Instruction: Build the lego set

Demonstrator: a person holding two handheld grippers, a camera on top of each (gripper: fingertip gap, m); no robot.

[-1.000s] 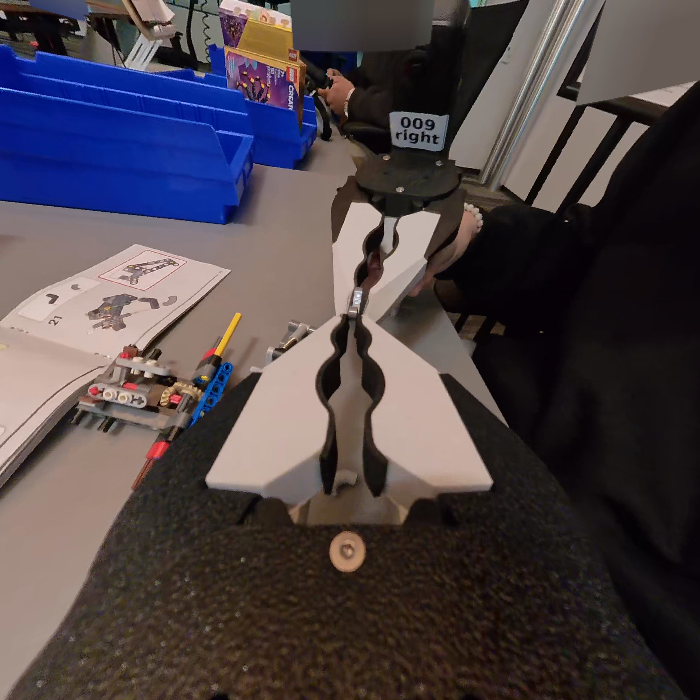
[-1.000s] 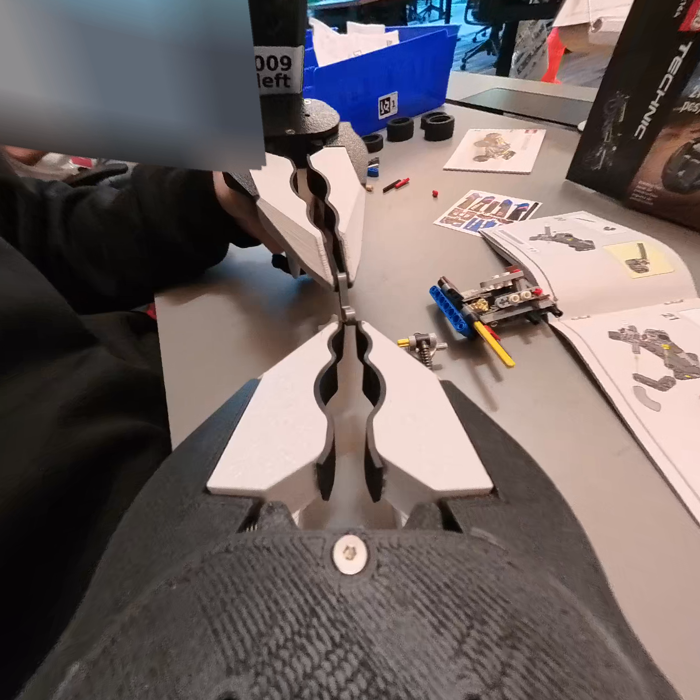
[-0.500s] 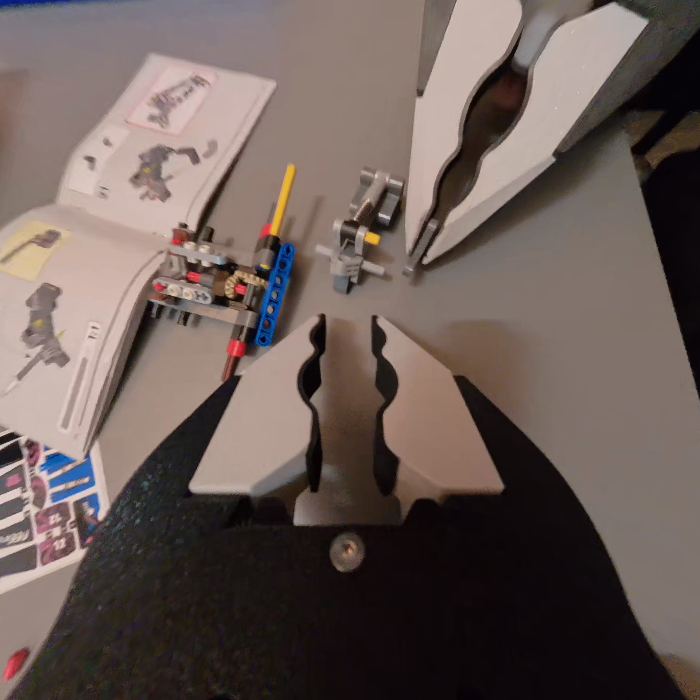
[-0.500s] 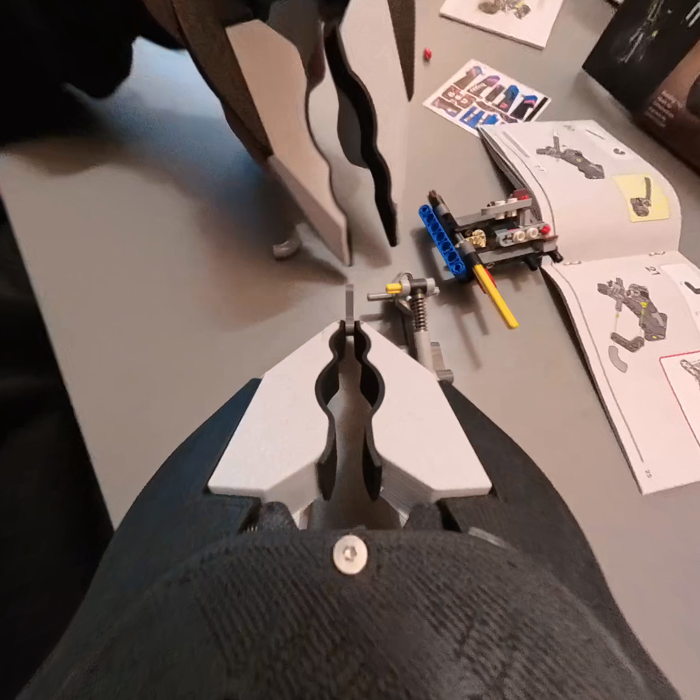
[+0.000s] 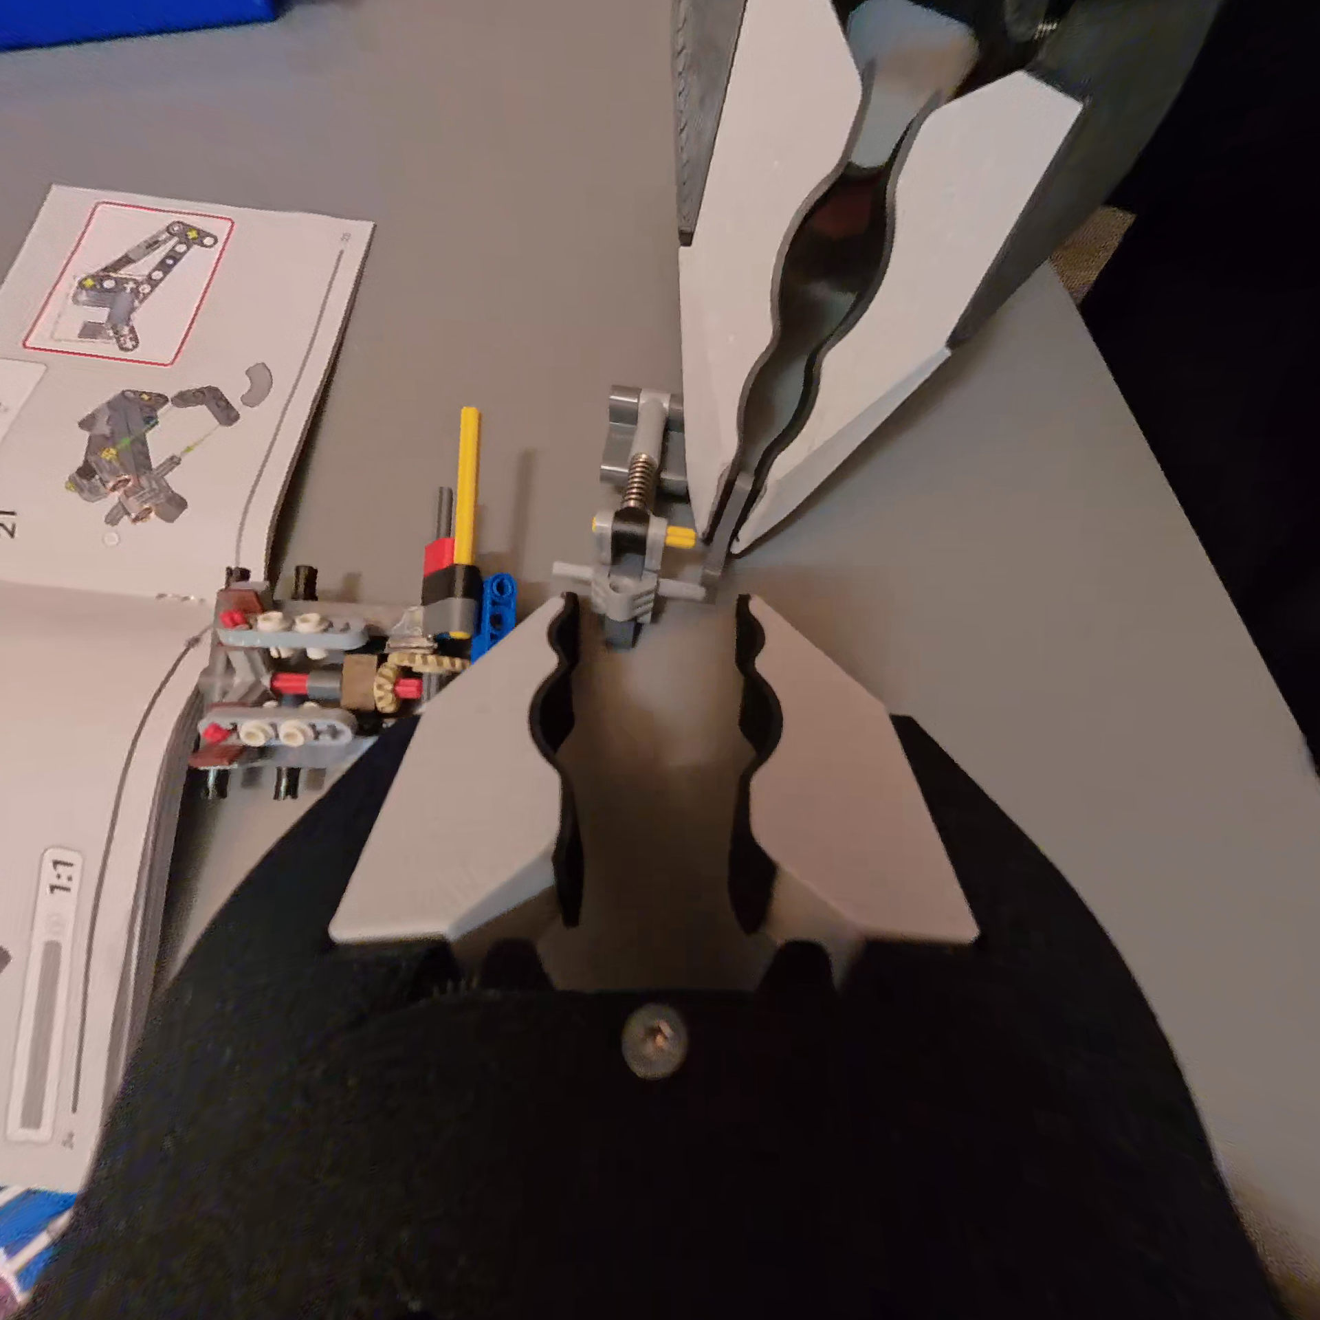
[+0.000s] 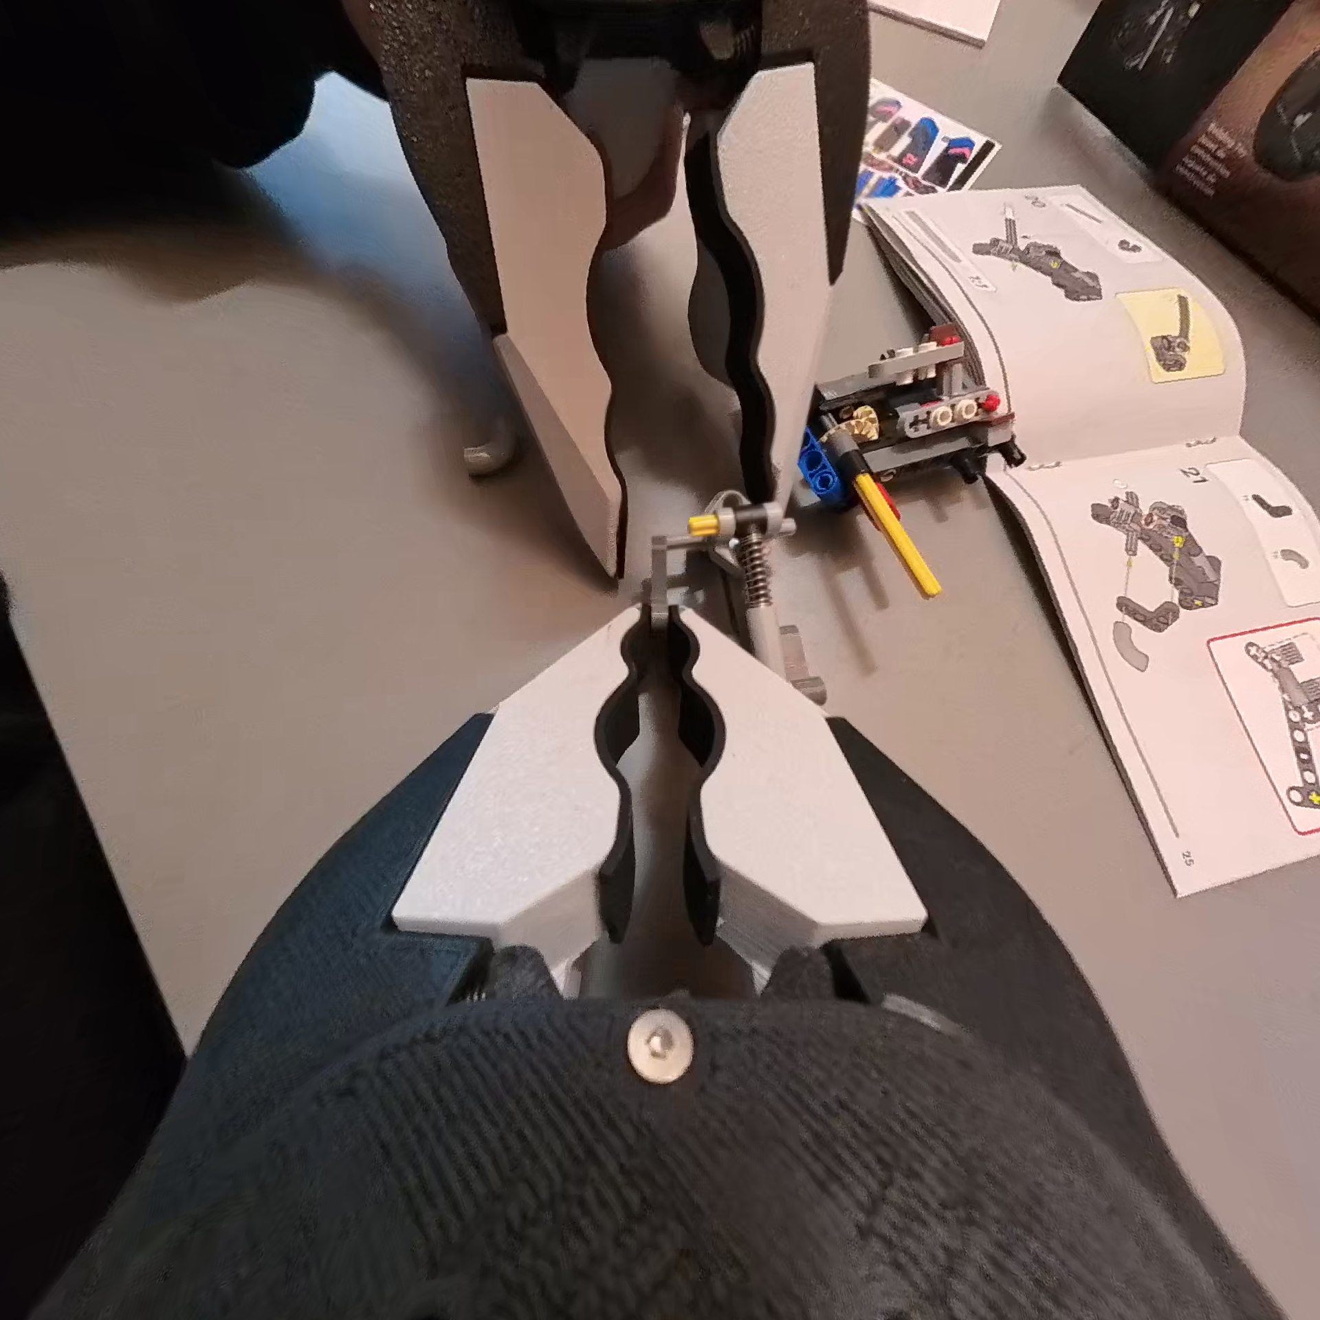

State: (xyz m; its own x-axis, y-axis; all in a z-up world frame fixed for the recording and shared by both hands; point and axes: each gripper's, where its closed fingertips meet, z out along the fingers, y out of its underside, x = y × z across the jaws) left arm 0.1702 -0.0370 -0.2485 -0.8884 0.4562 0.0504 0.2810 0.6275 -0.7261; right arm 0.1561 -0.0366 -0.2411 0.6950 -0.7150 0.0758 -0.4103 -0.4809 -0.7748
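Grey tabletop runs bare along the right of the left wrist view to its edge at upper right. Left gripper has its jaws apart, straddling the near end of the spring-shock assembly at frame centre. Right gripper is clamped on a small grey beam touching that assembly's cross axle. Left of centre, the partly built chassis leans on the open instruction booklet, leaving only a narrow strip of table between chassis and shock.
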